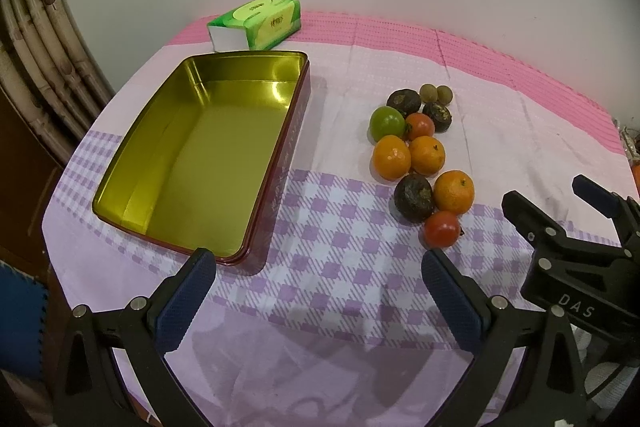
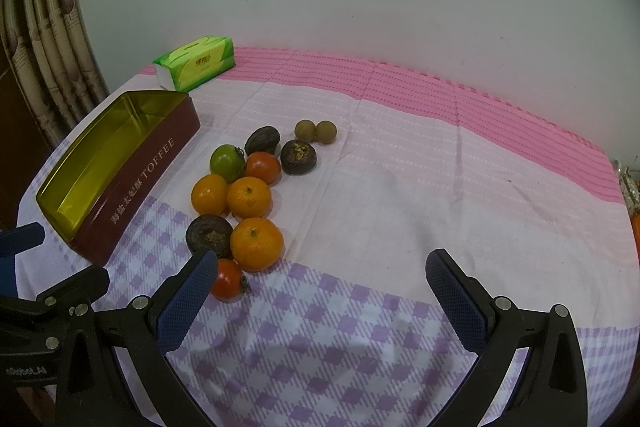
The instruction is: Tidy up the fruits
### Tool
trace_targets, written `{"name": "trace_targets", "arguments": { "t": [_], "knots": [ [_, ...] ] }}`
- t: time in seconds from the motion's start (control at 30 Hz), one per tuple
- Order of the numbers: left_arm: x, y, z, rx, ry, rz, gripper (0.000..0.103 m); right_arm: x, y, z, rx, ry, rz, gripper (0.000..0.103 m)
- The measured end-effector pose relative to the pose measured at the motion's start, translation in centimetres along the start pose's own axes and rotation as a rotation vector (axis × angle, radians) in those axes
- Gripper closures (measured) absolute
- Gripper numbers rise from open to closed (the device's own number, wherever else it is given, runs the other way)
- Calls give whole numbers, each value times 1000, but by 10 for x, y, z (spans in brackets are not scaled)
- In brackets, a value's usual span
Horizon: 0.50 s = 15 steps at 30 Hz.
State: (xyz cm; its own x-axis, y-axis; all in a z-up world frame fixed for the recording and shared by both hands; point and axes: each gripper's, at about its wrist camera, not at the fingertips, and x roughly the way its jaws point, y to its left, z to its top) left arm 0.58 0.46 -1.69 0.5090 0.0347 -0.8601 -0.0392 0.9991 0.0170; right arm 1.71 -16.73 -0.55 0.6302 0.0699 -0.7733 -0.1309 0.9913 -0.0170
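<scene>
Left wrist view: the left claw point(image 1: 318, 265) hangs above the checked cloth point(image 1: 340, 267) on the counter, its fingers spread wide with nothing between them. An open tin point(image 1: 200, 155), gold inside and dark red outside, lies ahead to the left with nothing in it. A green tissue pack point(image 1: 256, 23) sits just behind the tin, near the wall. The fruit cluster point(image 1: 420, 155) lies on the cloth to the right of the tin, well apart from it: three oranges, two red fruits, one green fruit, three dark wrinkled fruits and two small brown ones at the far end. The nearest red fruit point(image 1: 441, 229) rests just beyond the left claw's right fingertip.

Right wrist view: the right claw point(image 2: 320, 265) is likewise spread wide and holds nothing. Its left fingertip overlaps the nearest red fruit in the frame; contact cannot be judged. The tin's side reads "TOFFEE".
</scene>
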Motion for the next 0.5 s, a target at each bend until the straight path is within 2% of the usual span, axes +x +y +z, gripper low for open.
{"name": "trace_targets", "arguments": {
  "t": [0.5],
  "knots": [
    [3,-1,-1,4,17,-23,1,4,3,-6,1,11,7,0]
  ]
}}
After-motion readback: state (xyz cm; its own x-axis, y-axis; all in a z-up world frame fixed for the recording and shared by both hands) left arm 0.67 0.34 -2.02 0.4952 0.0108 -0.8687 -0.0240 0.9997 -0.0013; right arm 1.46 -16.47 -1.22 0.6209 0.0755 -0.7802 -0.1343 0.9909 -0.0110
